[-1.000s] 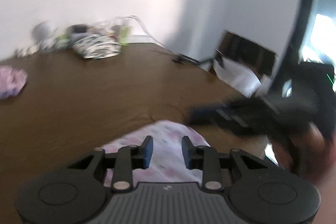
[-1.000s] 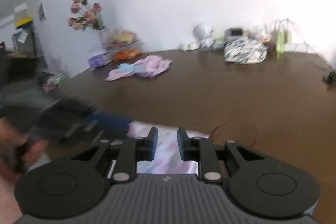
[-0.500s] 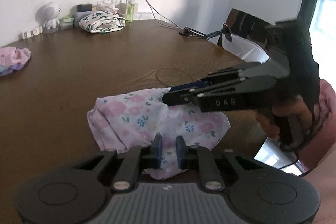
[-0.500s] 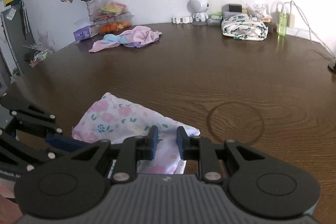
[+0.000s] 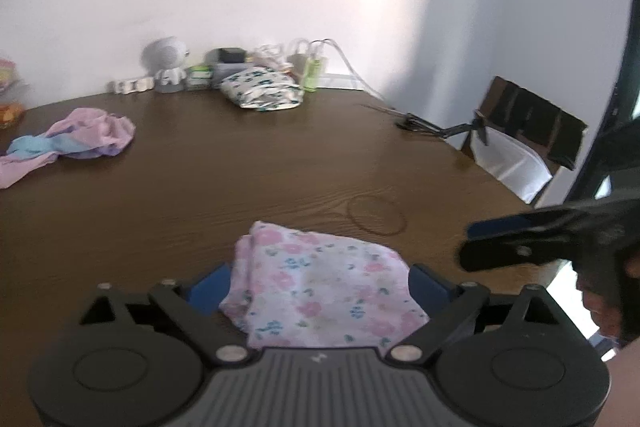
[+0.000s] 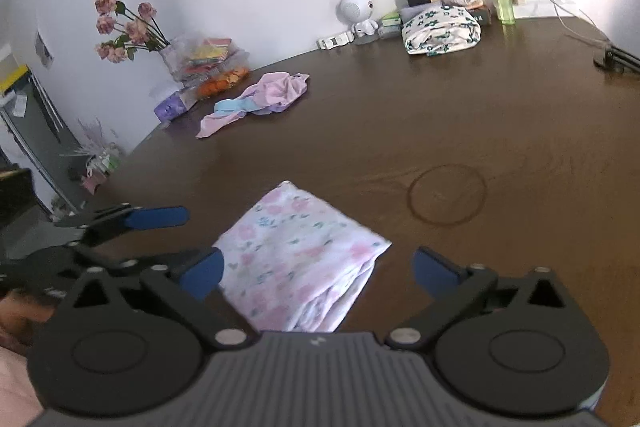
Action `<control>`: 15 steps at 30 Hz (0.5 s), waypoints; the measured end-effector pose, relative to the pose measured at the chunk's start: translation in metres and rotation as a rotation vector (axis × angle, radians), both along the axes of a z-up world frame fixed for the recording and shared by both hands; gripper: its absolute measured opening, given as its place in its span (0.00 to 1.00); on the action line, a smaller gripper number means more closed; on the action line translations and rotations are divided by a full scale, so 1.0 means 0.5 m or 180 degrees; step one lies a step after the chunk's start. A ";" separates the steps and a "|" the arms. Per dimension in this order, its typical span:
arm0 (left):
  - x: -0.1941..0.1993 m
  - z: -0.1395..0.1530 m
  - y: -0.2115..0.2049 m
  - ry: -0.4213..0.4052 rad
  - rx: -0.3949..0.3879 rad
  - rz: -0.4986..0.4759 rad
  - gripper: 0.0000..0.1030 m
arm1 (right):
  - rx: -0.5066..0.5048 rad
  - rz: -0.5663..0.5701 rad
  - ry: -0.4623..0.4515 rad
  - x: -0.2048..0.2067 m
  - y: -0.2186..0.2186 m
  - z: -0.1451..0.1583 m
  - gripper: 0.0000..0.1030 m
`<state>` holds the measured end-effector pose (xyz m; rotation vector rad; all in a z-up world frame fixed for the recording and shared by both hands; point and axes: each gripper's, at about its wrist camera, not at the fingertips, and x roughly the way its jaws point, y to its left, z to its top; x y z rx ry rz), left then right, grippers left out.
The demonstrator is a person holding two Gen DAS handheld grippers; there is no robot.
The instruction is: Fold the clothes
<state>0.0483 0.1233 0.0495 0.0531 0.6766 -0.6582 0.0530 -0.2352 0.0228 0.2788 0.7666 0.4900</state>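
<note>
A folded white garment with pink flowers [image 5: 320,287] lies flat on the brown table [image 5: 240,187] near its front edge; it also shows in the right wrist view [image 6: 300,259]. My left gripper [image 5: 320,287] is open above its near edge, holding nothing. My right gripper [image 6: 318,271] is open too, raised above the garment. The left gripper [image 6: 160,239] appears at the left of the right wrist view. The right gripper [image 5: 516,243] appears at the right of the left wrist view.
A crumpled pink and blue garment [image 6: 256,99] lies at the far left. A folded white and green garment [image 6: 440,27] sits at the back by a white toy robot [image 6: 358,11], a green bottle [image 6: 505,3] and cables. A flower vase [image 6: 128,27] stands left. A chair [image 5: 520,139] stands right.
Both grippers were shut over the flowered garment; now both have opened and lifted back. The garment lies folded on the table.
</note>
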 end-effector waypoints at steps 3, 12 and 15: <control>0.018 -0.009 0.012 0.0086 -0.0004 0.0090 0.93 | 0.0038 -0.0034 0.0111 -0.005 0.004 -0.011 1.00; 0.035 -0.025 0.024 0.0144 0.0133 0.0022 0.93 | 0.0175 -0.0163 0.0355 -0.003 0.023 -0.045 1.00; 0.060 -0.031 0.019 0.0169 0.0159 -0.0022 0.93 | 0.0211 -0.0145 0.0432 0.006 0.033 -0.059 1.00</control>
